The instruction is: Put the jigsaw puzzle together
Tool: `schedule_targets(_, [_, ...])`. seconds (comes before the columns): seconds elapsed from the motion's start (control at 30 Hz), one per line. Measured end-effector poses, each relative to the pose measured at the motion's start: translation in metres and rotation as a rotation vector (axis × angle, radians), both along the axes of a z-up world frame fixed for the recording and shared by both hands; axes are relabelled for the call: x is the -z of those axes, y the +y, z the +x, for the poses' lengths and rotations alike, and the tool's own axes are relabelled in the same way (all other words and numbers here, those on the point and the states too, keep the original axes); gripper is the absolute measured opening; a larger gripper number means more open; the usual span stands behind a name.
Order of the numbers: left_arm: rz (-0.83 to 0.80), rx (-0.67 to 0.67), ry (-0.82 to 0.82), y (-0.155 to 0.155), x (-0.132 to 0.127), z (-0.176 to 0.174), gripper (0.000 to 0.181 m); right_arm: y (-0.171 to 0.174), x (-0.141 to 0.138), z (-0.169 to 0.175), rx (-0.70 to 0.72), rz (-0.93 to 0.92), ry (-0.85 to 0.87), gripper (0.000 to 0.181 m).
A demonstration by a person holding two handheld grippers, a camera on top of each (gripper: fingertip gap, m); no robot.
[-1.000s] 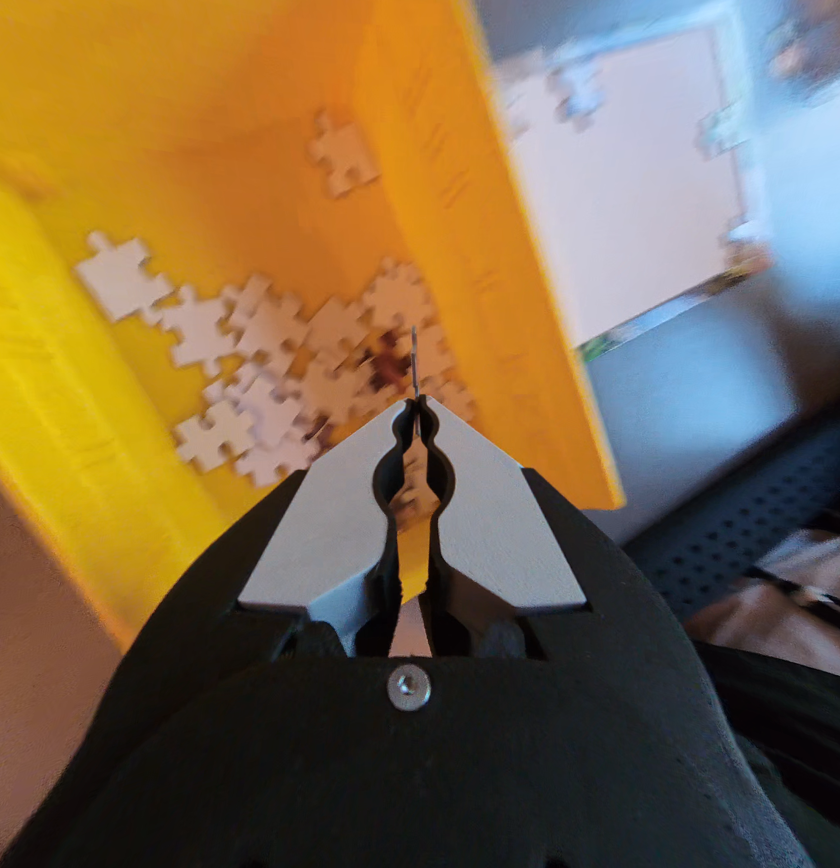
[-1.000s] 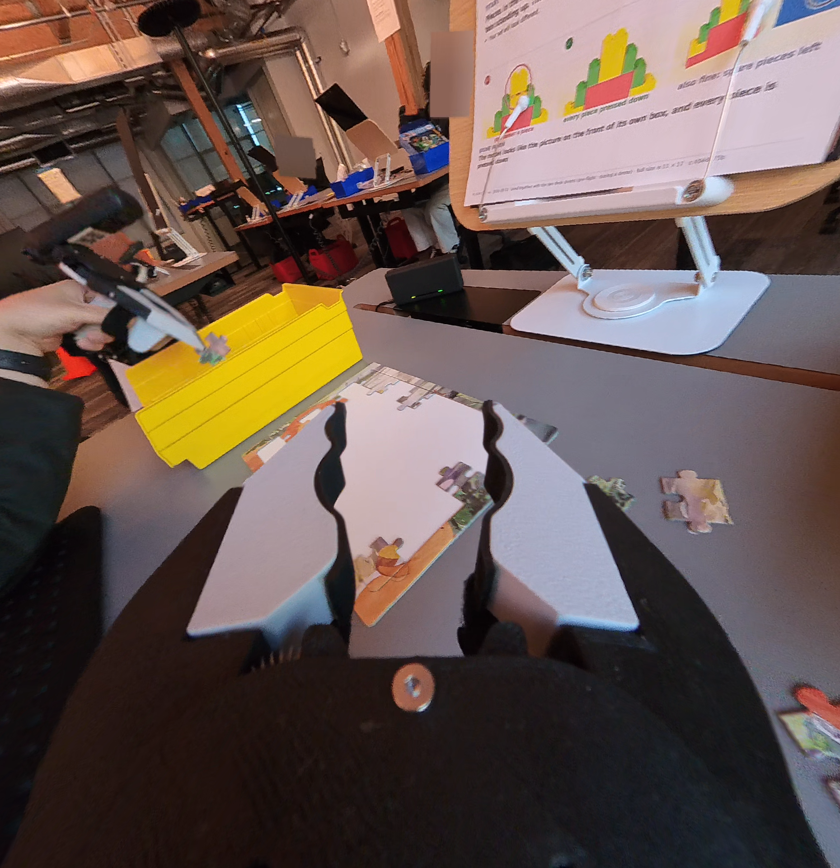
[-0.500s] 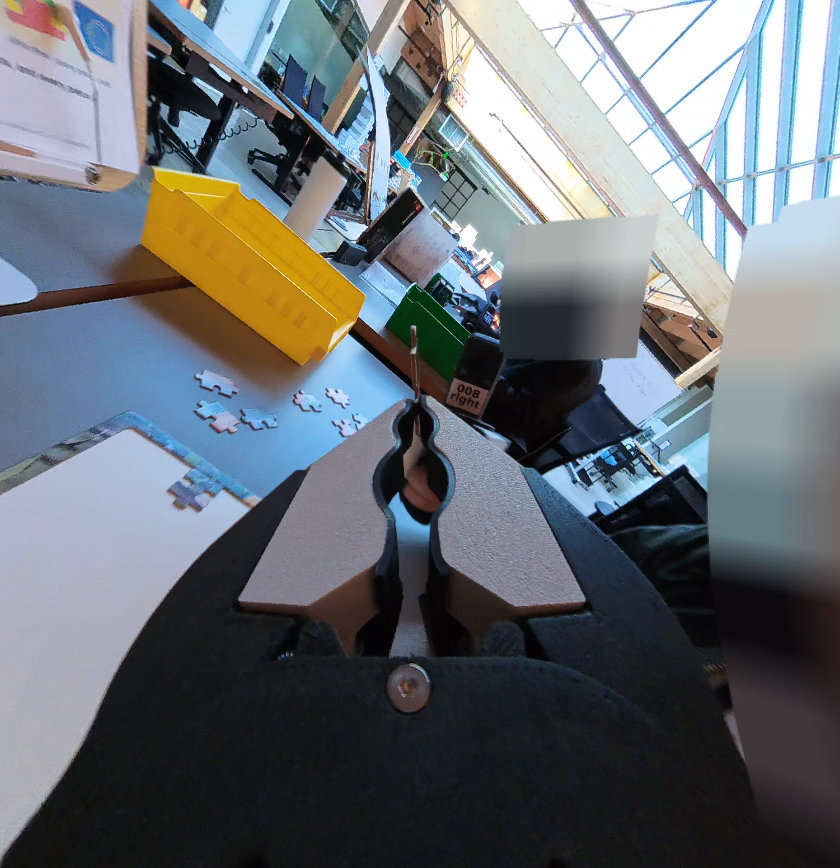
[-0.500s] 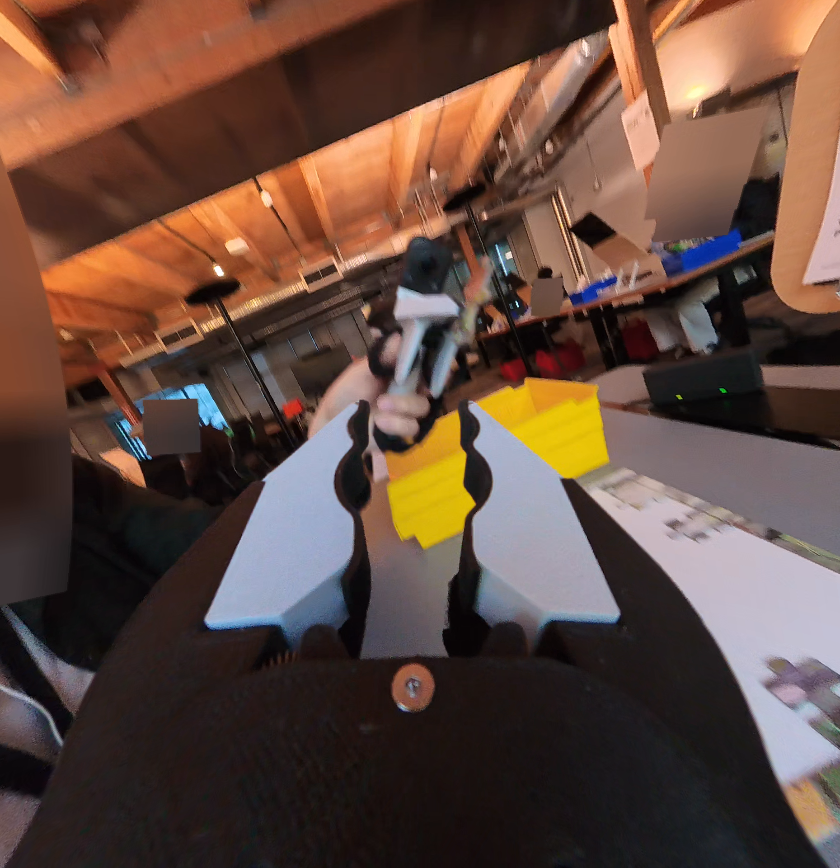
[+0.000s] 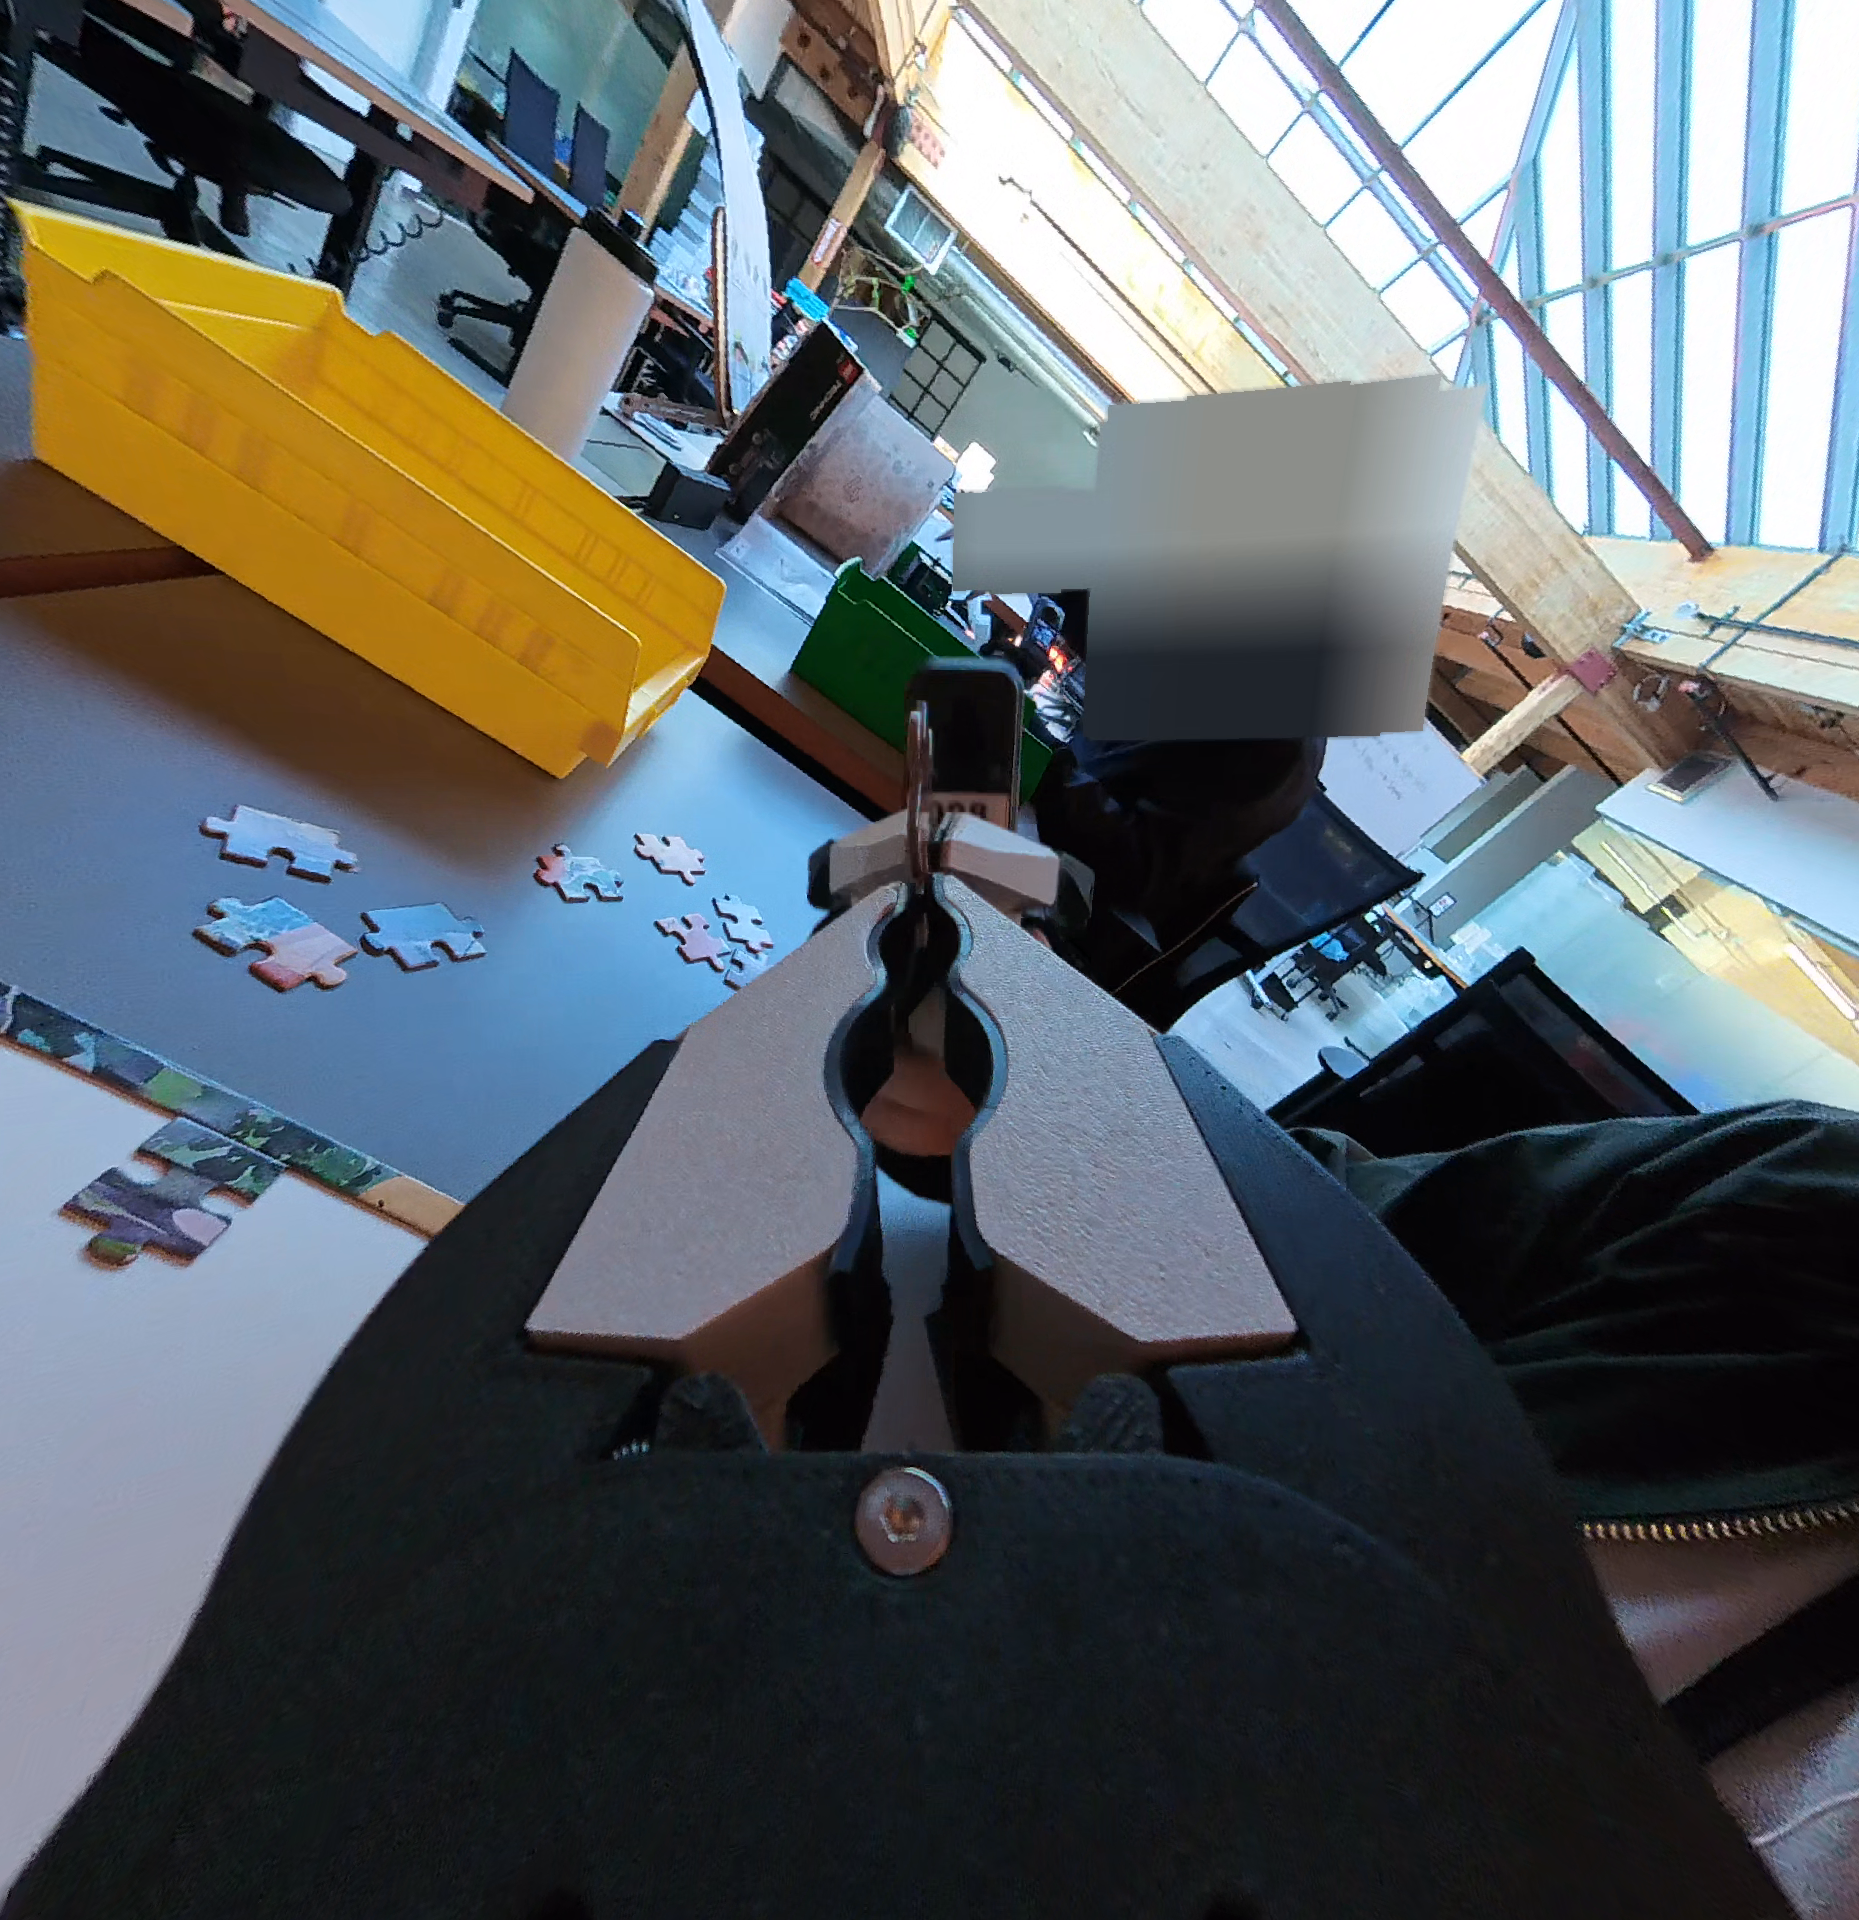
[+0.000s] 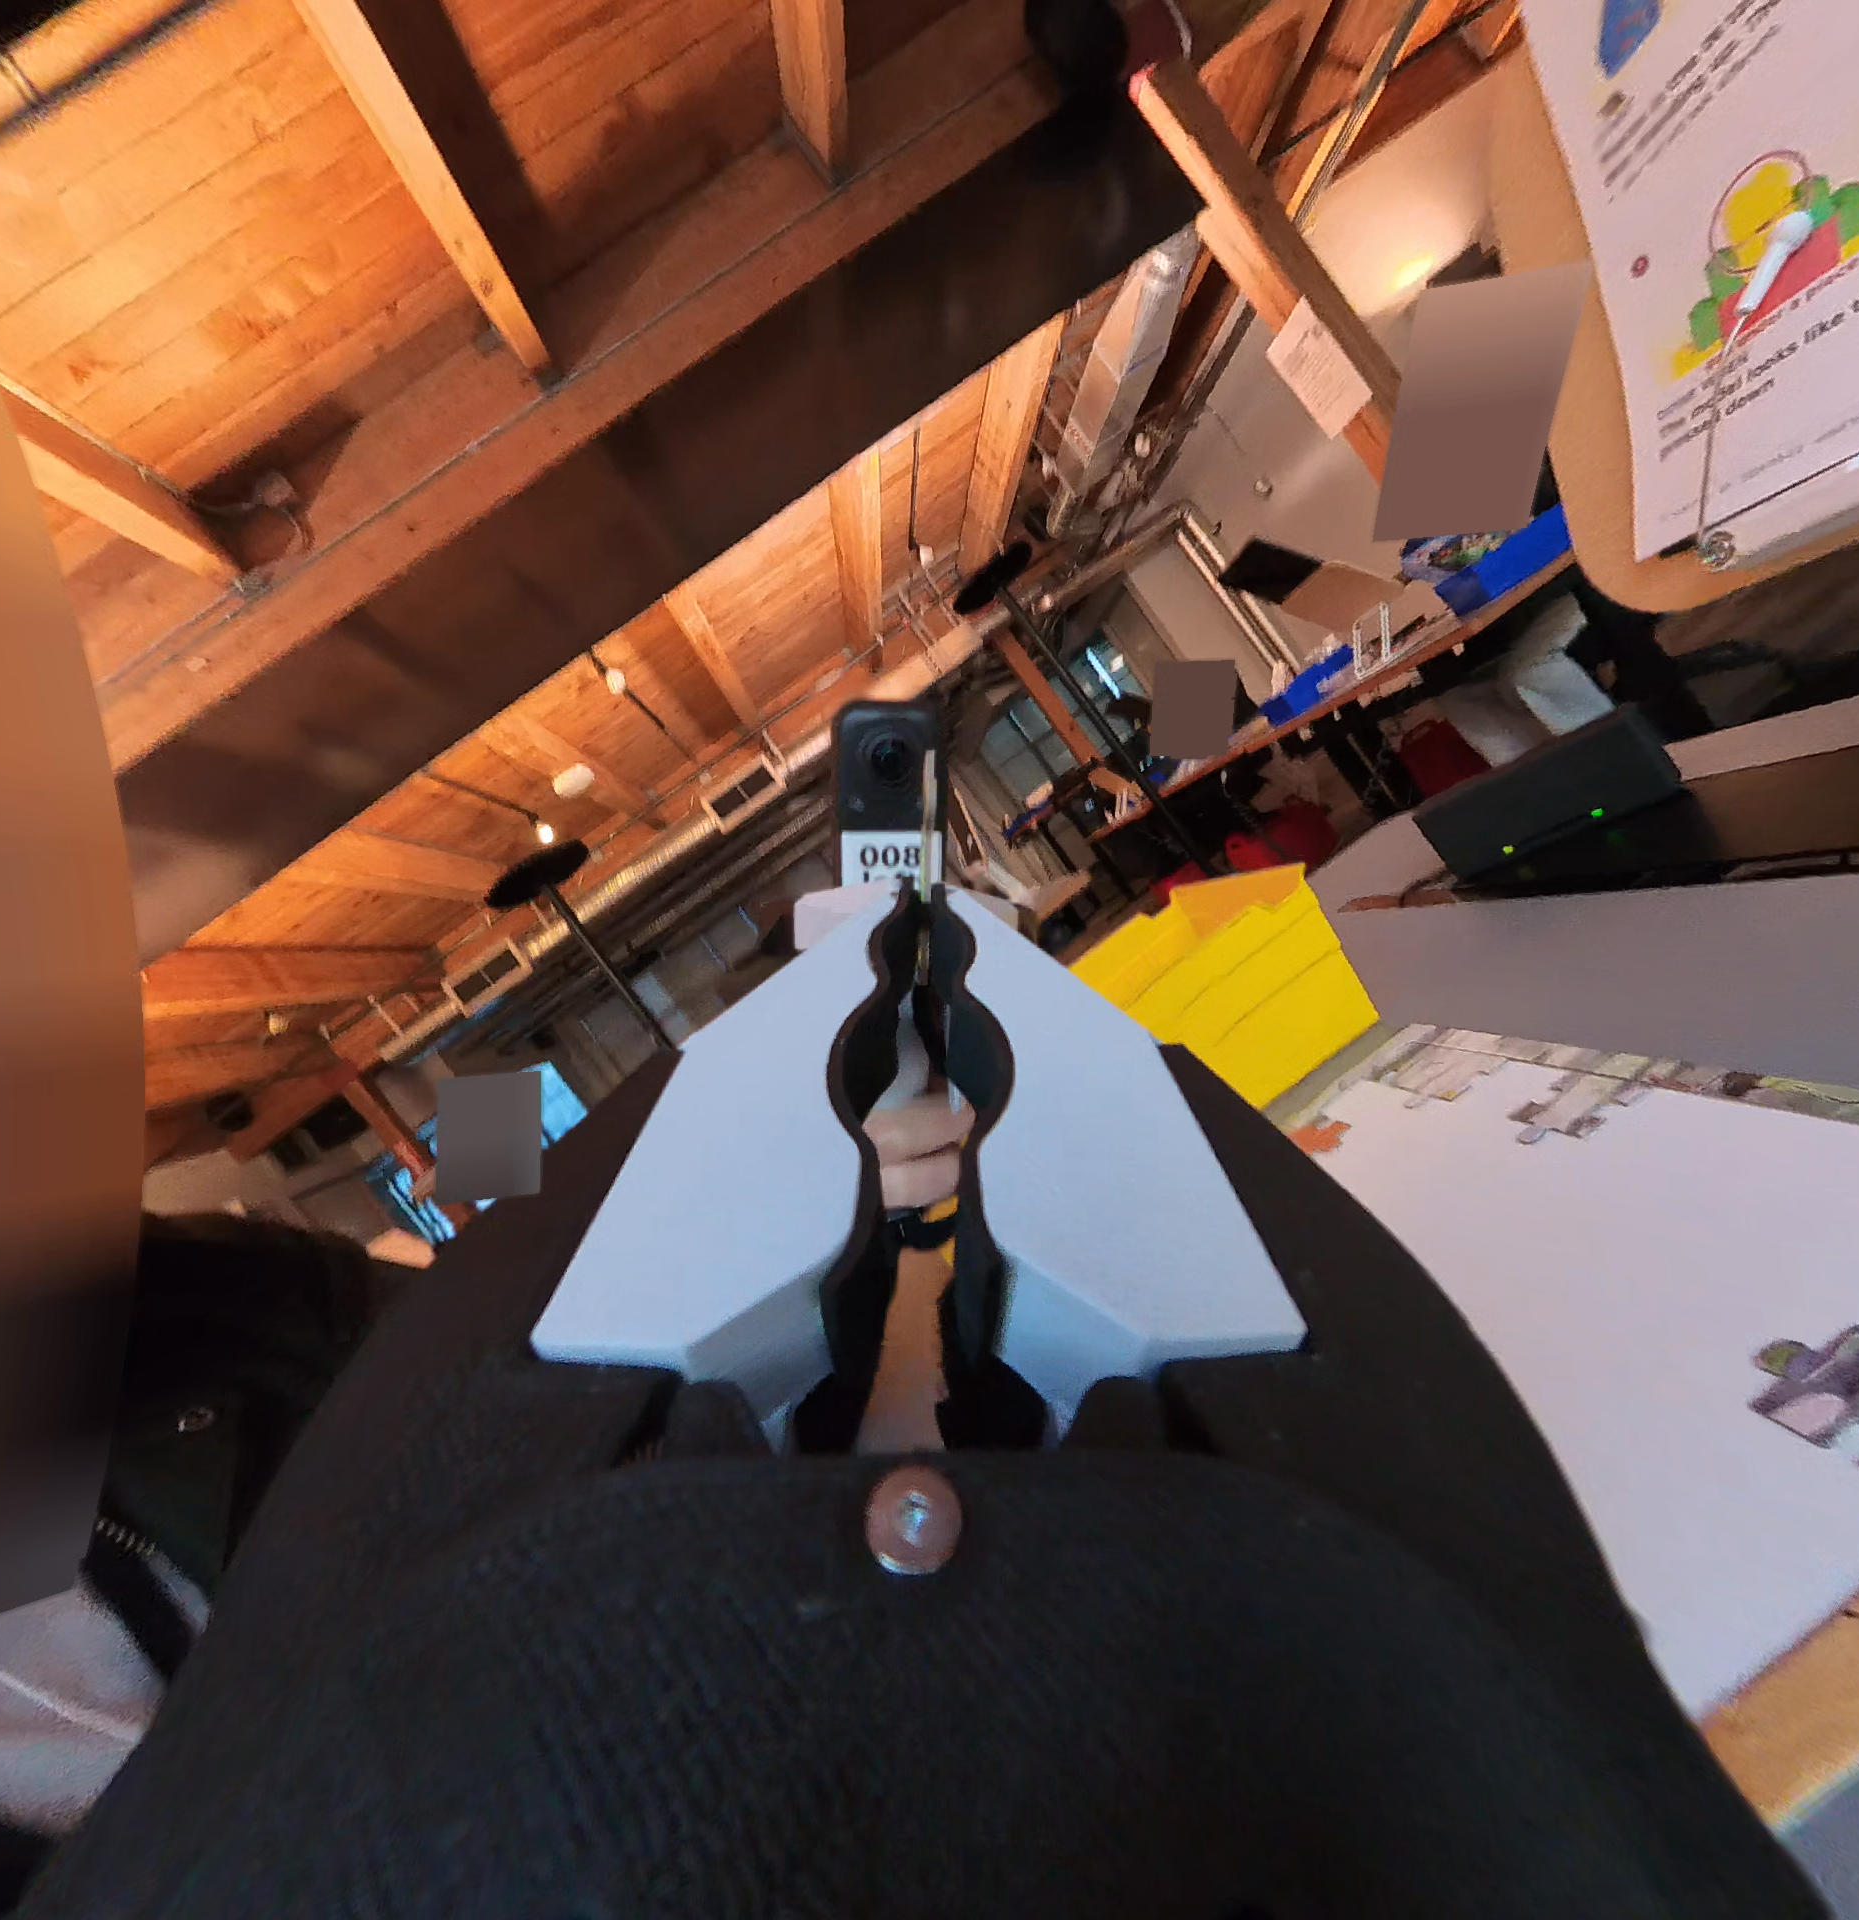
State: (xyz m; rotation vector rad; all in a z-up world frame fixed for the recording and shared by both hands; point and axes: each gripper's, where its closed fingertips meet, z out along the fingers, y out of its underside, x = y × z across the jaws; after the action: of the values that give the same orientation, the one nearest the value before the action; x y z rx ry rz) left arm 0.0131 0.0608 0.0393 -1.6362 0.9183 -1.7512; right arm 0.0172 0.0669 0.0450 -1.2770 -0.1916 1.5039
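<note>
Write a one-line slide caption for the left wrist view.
Both hand-held grippers meet tip to tip on one jigsaw piece above the table.

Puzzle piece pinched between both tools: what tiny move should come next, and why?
Probably the left tool should open a little and let go. The puzzle piece stands edge-on, and both it and the right tool seem to pinch it, tip to tip. With the right tool gripping, it could then carry the piece to the puzzle board.
</note>
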Motion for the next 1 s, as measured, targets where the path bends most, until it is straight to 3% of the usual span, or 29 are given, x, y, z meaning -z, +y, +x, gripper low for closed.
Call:
schedule_targets(0.13, [0.025, 0.054, 0.091, -0.006, 0.01, -0.001, 0.003, -0.016, 0.007, 0.03, -0.126, -0.078, -0.287, 0.001])
schedule_targets(0.2, [0.048, 0.058, 0.121, -0.005, 0.01, -0.005, 0.006, -0.041, 0.048, 0.074, -0.182, -0.248, -0.57, 0.001])
schedule_targets(0.27, [0.079, 0.062, 0.157, -0.003, 0.009, -0.011, 0.005, -0.062, 0.099, 0.139, -0.09, -0.472, -0.777, 0.001])
schedule_targets(0.37, [0.131, 0.051, 0.208, 0.001, 0.009, -0.019, 0.003, -0.076, 0.123, 0.199, 0.002, -0.683, -0.599, 0.001])
schedule_targets(0.43, [0.146, 0.048, 0.243, 0.004, 0.01, -0.025, 0.003, -0.087, 0.153, 0.229, 0.036, -0.834, -0.584, 0.001])
schedule_targets(0.57, [0.136, 0.046, 0.244, 0.008, 0.006, -0.035, 0.003, -0.114, 0.175, 0.246, -0.031, -0.931, -0.493, 0.001])
schedule_targets(0.73, [0.128, 0.048, 0.257, 0.012, 0.005, -0.045, 0.003, -0.117, 0.205, 0.264, 0.018, -1.019, -0.589, 0.006])
schedule_targets(0.83, [0.13, 0.058, 0.26, 0.013, 0.002, -0.051, 0.001, -0.113, 0.205, 0.27, 0.06, -0.98, -0.677, 0.008])
schedule_targets(0.93, [0.149, 0.04, 0.249, 0.016, -0.006, -0.06, 0.003, -0.101, 0.195, 0.295, 0.239, -0.926, -0.746, 0.037])
schedule_targets(1.0, [0.174, 0.008, 0.248, 0.021, -0.013, -0.069, 0.006, -0.096, 0.187, 0.311, 0.349, -0.89, -0.802, 0.042])
